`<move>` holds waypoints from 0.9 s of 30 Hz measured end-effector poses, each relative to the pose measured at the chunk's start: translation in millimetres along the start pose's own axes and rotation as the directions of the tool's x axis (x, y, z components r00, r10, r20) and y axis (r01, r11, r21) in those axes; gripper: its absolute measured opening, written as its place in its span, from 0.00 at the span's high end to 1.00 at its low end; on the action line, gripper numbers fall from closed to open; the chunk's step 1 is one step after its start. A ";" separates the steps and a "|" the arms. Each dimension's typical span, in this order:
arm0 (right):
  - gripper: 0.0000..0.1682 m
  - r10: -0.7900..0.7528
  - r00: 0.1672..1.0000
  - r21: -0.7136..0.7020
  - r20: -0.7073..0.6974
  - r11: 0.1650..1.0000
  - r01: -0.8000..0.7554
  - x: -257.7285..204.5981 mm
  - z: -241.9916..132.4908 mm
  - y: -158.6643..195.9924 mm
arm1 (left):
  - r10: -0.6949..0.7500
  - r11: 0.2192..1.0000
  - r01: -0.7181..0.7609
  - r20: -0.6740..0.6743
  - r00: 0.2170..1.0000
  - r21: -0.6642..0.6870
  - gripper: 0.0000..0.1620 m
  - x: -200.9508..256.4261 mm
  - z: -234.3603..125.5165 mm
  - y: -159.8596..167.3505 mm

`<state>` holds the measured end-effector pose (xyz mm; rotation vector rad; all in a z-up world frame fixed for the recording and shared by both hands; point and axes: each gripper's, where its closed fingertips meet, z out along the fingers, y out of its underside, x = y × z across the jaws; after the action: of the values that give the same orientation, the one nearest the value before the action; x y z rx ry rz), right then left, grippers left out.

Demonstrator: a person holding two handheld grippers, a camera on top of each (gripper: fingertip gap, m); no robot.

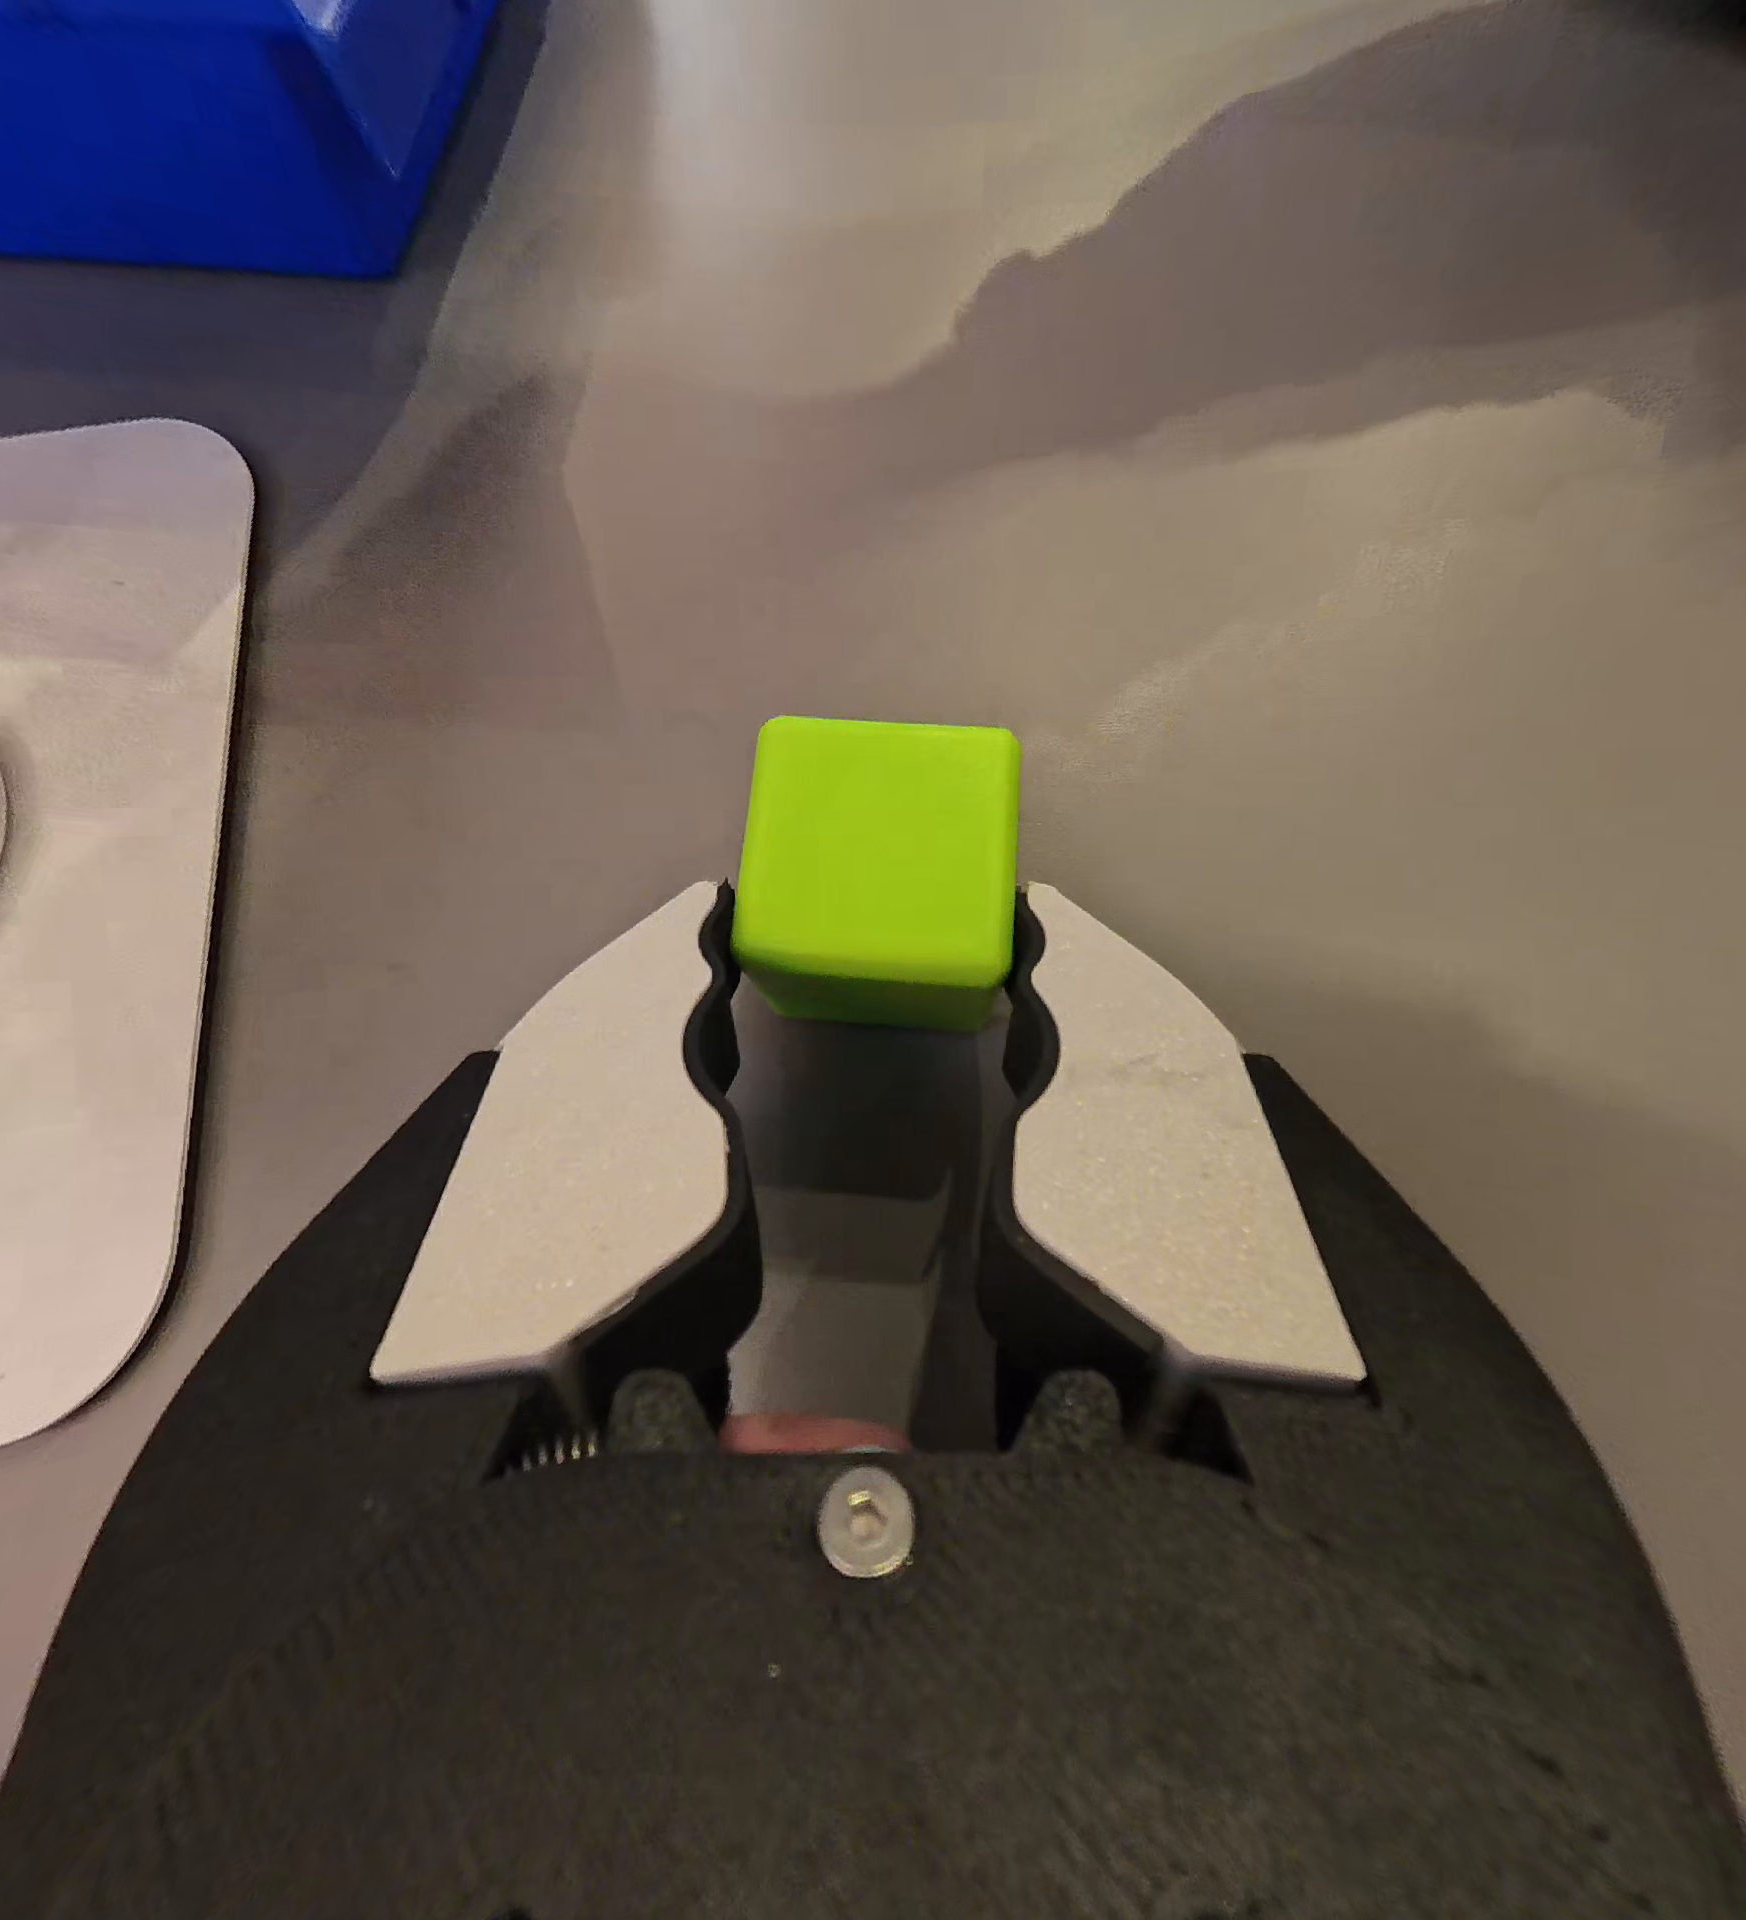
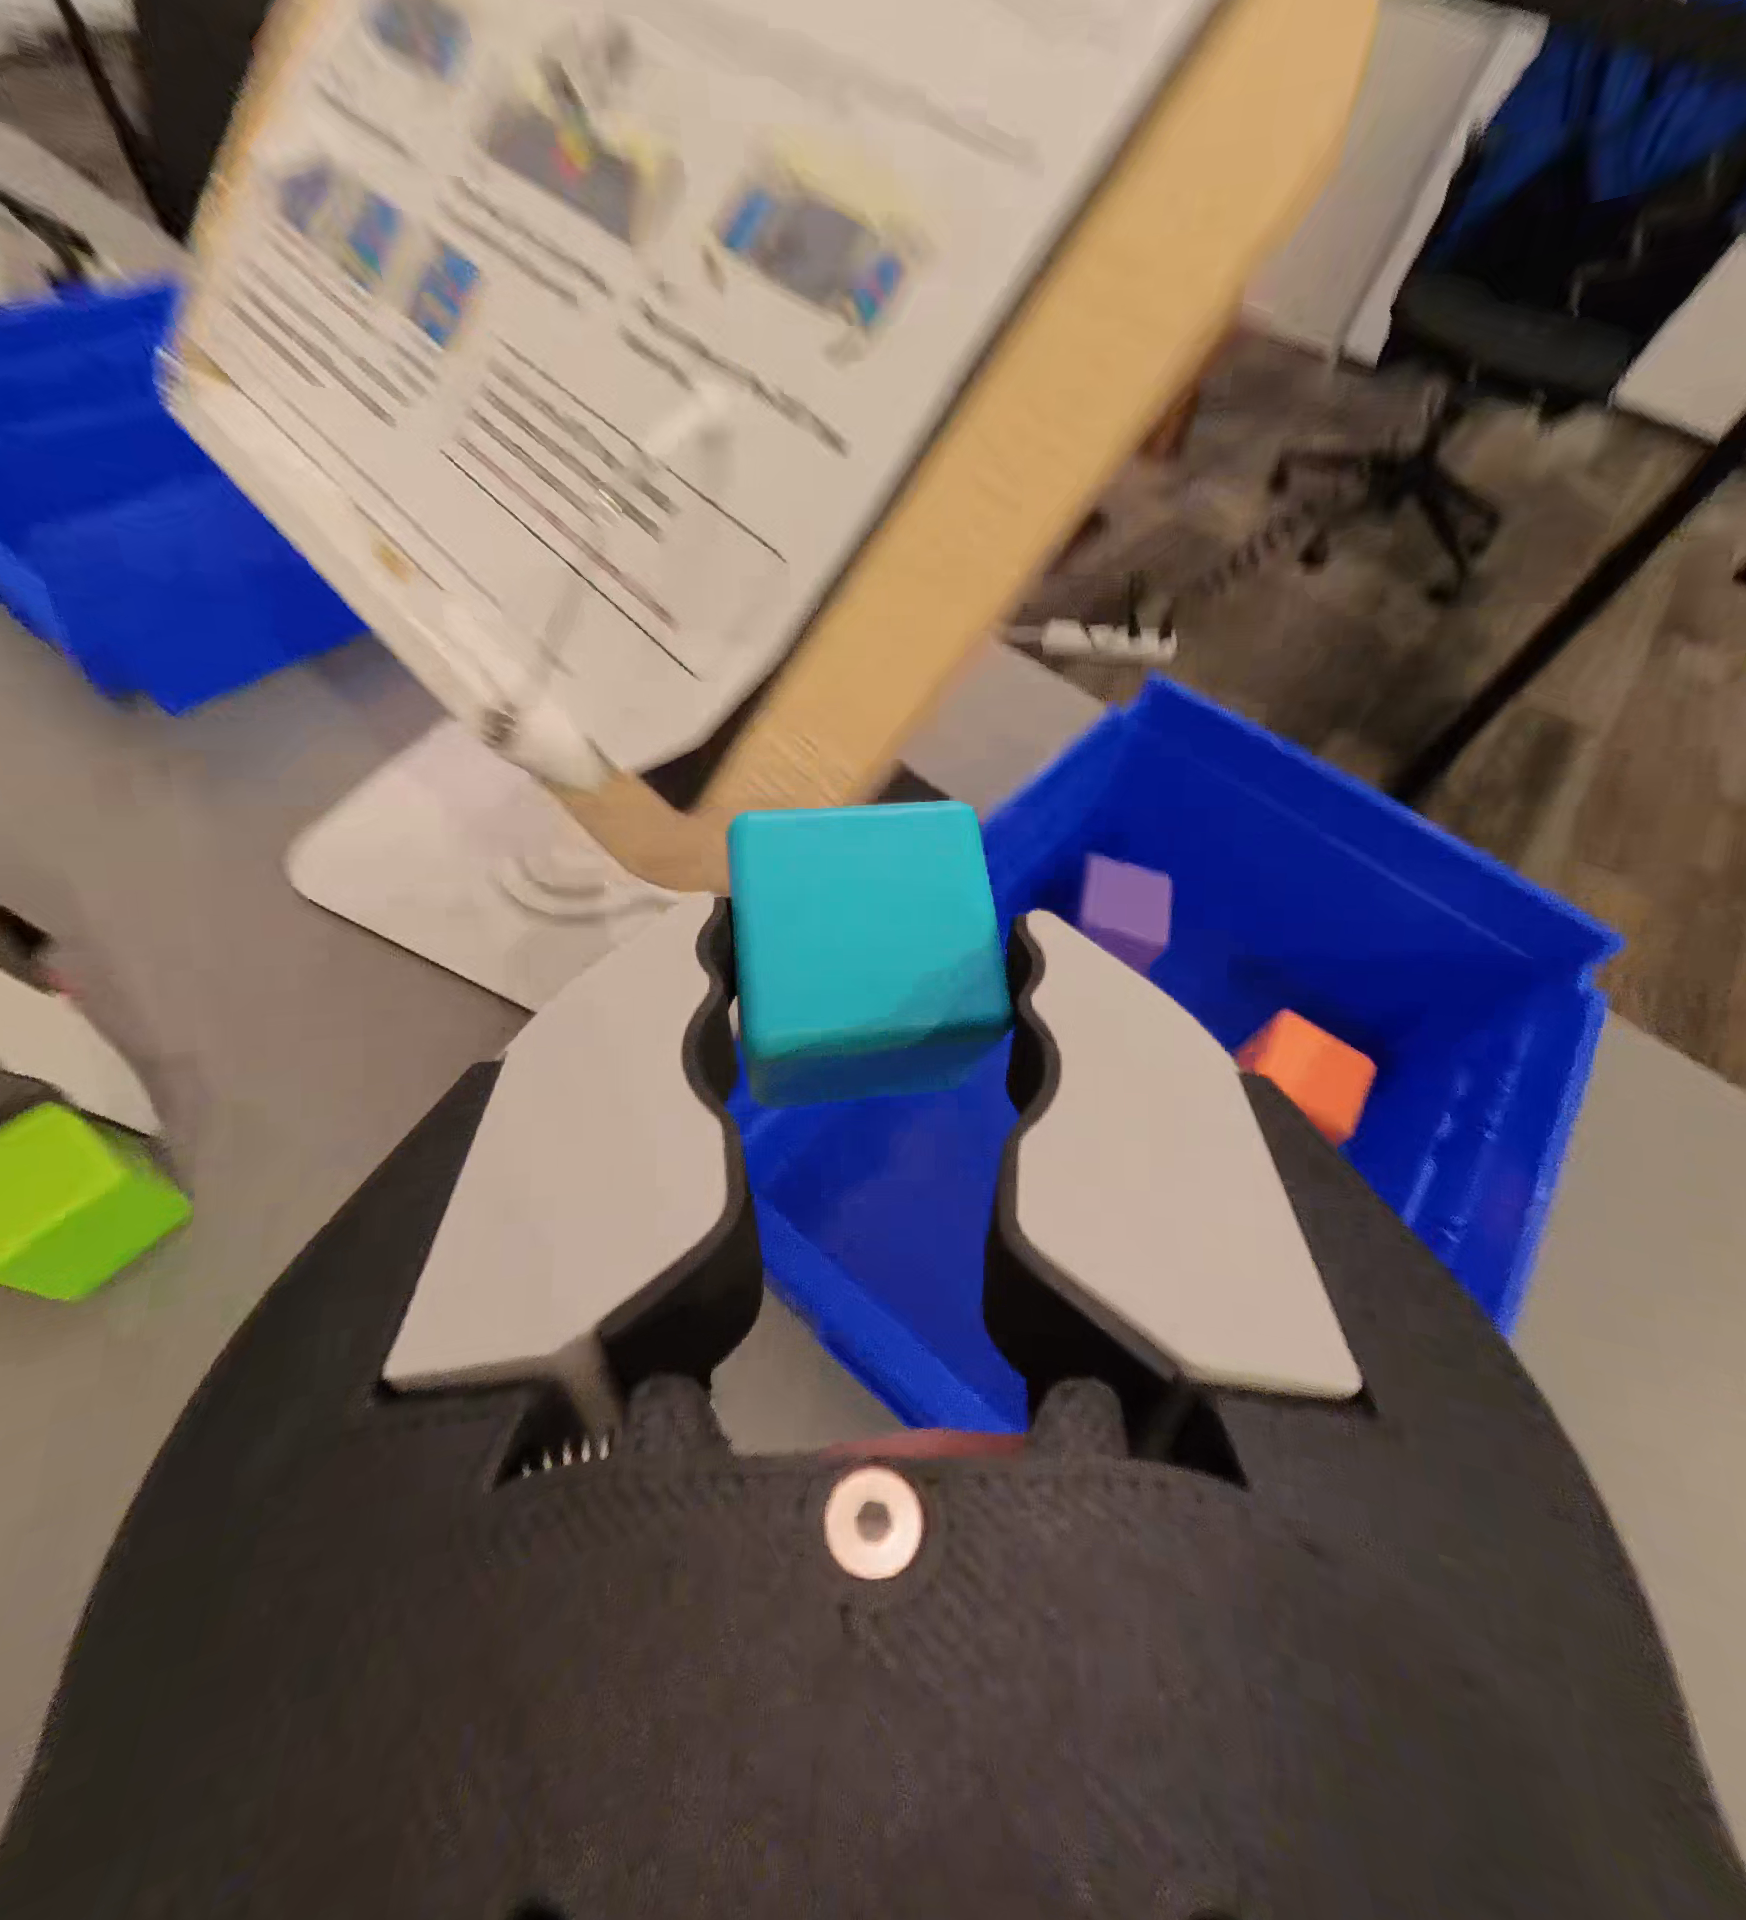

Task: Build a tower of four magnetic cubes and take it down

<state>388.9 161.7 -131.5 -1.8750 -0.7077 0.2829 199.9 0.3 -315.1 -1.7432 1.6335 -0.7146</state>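
My left gripper [image 1: 874, 914] is shut on a lime green cube [image 1: 874, 852] and holds it low over the grey table. The same green cube [image 2: 48, 1200] shows at the left edge of the right wrist view, with the left gripper beside it blurred. My right gripper [image 2: 869, 935] is shut on a teal cube [image 2: 864, 935] and holds it in the air over the near edge of a blue bin [image 2: 1368, 904]. In that bin lie a purple cube [image 2: 1123, 914] and an orange cube [image 2: 1310, 1065].
A white stand base [image 1: 69, 883] lies left of the green cube; it also shows in the right wrist view [image 2: 433, 862], carrying a tilted board with a printed sheet [image 2: 640, 364]. A second blue bin [image 1: 152, 125] [image 2: 69, 488] stands far left. Beyond the table are chairs and floor. Tip to tip, the grippers are about 30 centimeters apart.
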 end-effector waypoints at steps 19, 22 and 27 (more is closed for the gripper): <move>0.70 -0.022 0.998 -0.518 0.067 0.853 0.053 10.7 100.7 132.0 | 0.000 1.000 0.000 0.001 1.000 0.000 0.70 0.6 -1.0 0.3; 0.69 -0.002 0.999 -0.537 0.046 0.843 0.026 14.0 101.7 134.8 | 0.000 1.000 0.000 0.001 1.000 0.000 0.70 0.6 -1.1 0.5; 0.59 0.027 0.999 -0.537 0.043 0.844 0.000 20.0 86.2 130.6 | 0.000 1.000 0.000 0.001 1.000 0.000 0.70 0.7 -1.1 0.8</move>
<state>406.1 205.1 -282.3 -2.4146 -0.8711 0.1433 198.5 -0.4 -315.0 -1.7430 1.6336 -0.7135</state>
